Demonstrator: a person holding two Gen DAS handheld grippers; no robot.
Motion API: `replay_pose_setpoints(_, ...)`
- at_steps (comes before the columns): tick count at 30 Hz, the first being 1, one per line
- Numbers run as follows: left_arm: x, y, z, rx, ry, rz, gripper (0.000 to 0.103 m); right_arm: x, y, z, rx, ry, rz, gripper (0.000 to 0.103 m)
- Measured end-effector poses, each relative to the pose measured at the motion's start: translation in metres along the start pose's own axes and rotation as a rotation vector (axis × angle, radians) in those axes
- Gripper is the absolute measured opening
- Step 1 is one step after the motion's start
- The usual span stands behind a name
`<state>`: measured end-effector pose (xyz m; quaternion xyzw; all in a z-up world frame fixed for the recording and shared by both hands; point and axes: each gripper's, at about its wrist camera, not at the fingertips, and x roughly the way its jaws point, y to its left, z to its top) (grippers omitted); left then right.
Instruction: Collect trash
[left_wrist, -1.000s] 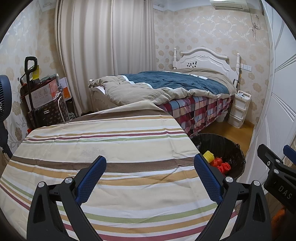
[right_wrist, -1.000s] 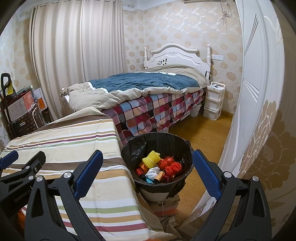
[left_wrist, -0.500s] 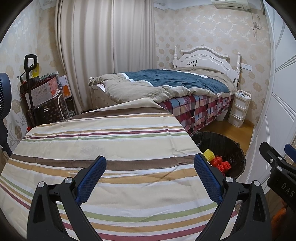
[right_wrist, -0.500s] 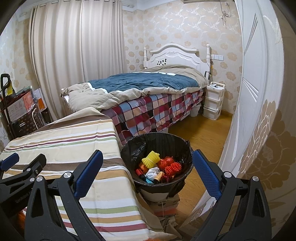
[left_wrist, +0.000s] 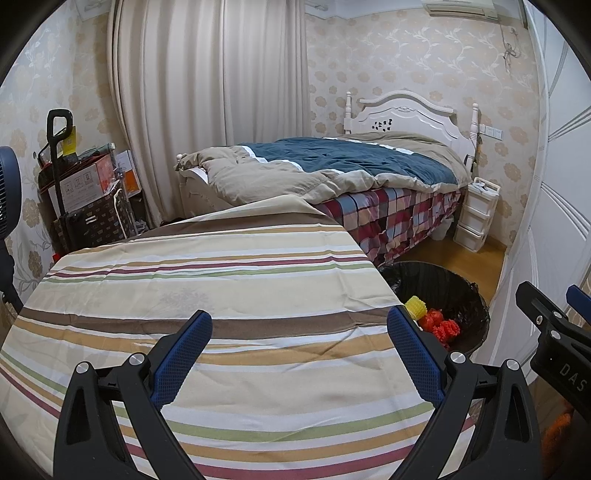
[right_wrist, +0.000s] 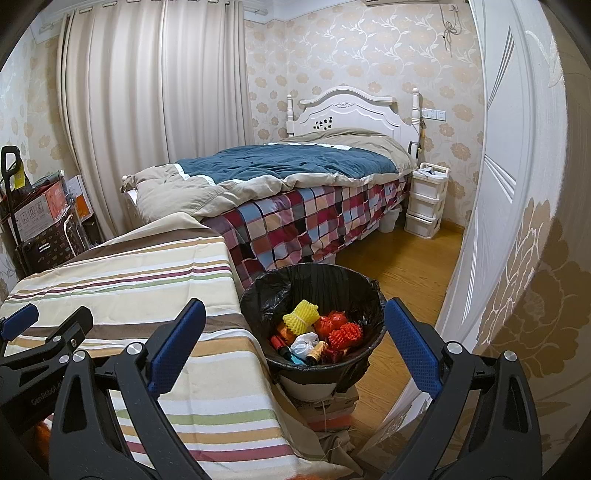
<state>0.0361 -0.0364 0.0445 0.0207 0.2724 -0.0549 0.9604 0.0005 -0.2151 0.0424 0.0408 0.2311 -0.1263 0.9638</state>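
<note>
A black-lined trash bin (right_wrist: 275, 295) stands on the floor at the right edge of a table covered by a striped cloth (left_wrist: 207, 280). Inside lie a yellow foam net (right_wrist: 301, 312), red foam nets (right_wrist: 345, 333), a white crumpled scrap (right_wrist: 304, 340) and small bottles. My right gripper (right_wrist: 295, 341) hovers open above the bin, nothing between its fingers. My left gripper (left_wrist: 297, 349) is open over the bare cloth. In the left wrist view the bin (left_wrist: 469, 295) shows at the right, partly hidden by the table edge.
A bed (right_wrist: 295, 177) with a blue and beige duvet stands behind the table. A white door (right_wrist: 509, 184) rises close on the right. White drawers (right_wrist: 424, 199) sit by the headboard. Boxes and a cart (left_wrist: 81, 199) fill the left corner, with a fan (left_wrist: 9, 192) at the far left.
The left wrist view has shifted slightly, the table appearing a little lower and nearer. The right gripper stays over the bin; both remain open.
</note>
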Motion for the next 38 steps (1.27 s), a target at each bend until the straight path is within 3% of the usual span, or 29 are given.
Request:
replay_pose_setpoints(29, -0.001, -0.005, -0.001, -0.002, -0.021, -0.028, 0.095, 0.000, 0.001, 0.001, 0.000, 0.000, 0.002, 0.095)
replay_pose_setpoints(38, 0.011, 0.016, -0.002, 0.004, 0.007, 0.032, 0.095, 0.010, 0.016, -0.009, -0.025, 0.026, 0.041, 0.095)
